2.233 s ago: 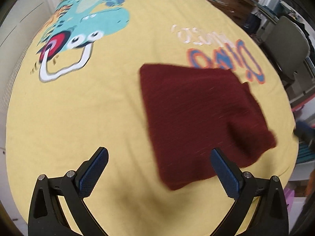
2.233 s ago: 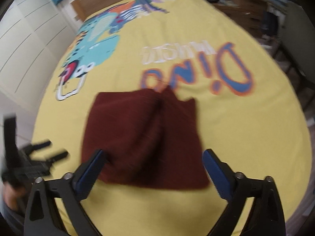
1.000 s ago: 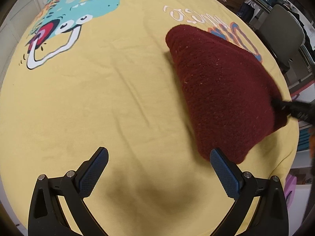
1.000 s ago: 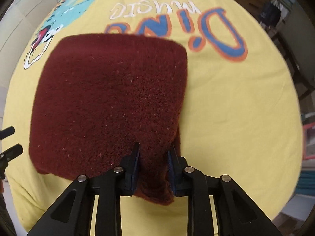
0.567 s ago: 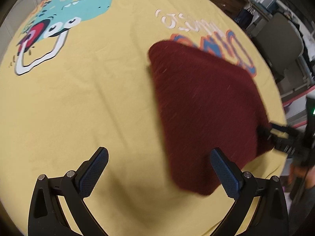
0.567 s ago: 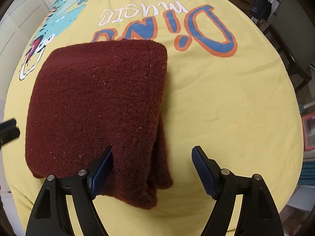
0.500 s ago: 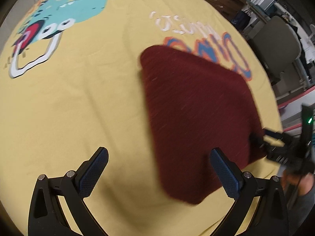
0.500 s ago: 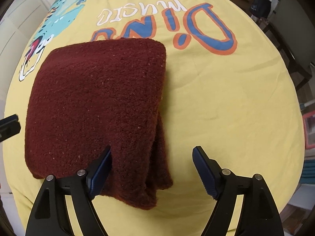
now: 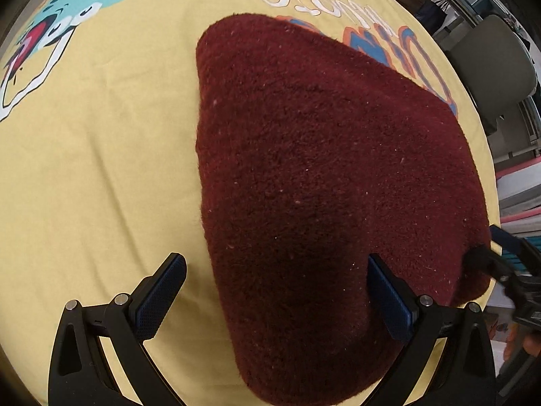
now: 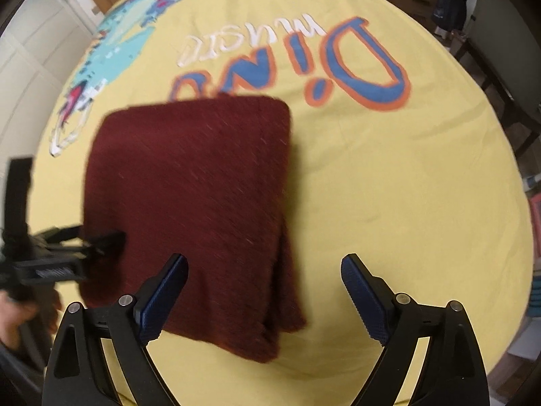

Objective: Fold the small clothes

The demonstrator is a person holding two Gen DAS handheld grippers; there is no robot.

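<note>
Yellow bedspread (image 9: 101, 176), printed with a dinosaur (image 9: 44, 30) and "Dino" lettering (image 10: 338, 71), covers the whole work surface in both wrist views. Its bare cloth runs wide to the left of my left claw and to the right of my right claw; the far end beyond the lettering is also uncovered. A grey chair (image 9: 490, 64) stands off the right edge.

Maroon knit garment (image 9: 321, 169) lies folded on the spread, its far edge overlapping the lettering. Compared with half a second ago, it fills far more of my left view: my left claw has moved in close over its near left portion. In the right view the garment (image 10: 203, 203) appears smaller and motion-blurred, so my right claw has drawn back from it. The layered right edge of the fold shows near the right claw, slightly uneven at the near corner.

My left claw (image 9: 277, 291) is spread wide, holding nothing; its right finger sits over the knit, its left finger over bare spread. My right claw (image 10: 263, 291) is likewise spread wide and empty, left finger over the garment's near edge, right finger over bare spread.

In the left view, the right claw's tips (image 9: 480, 258) sit at the garment's right edge; contact cannot be confirmed.
</note>
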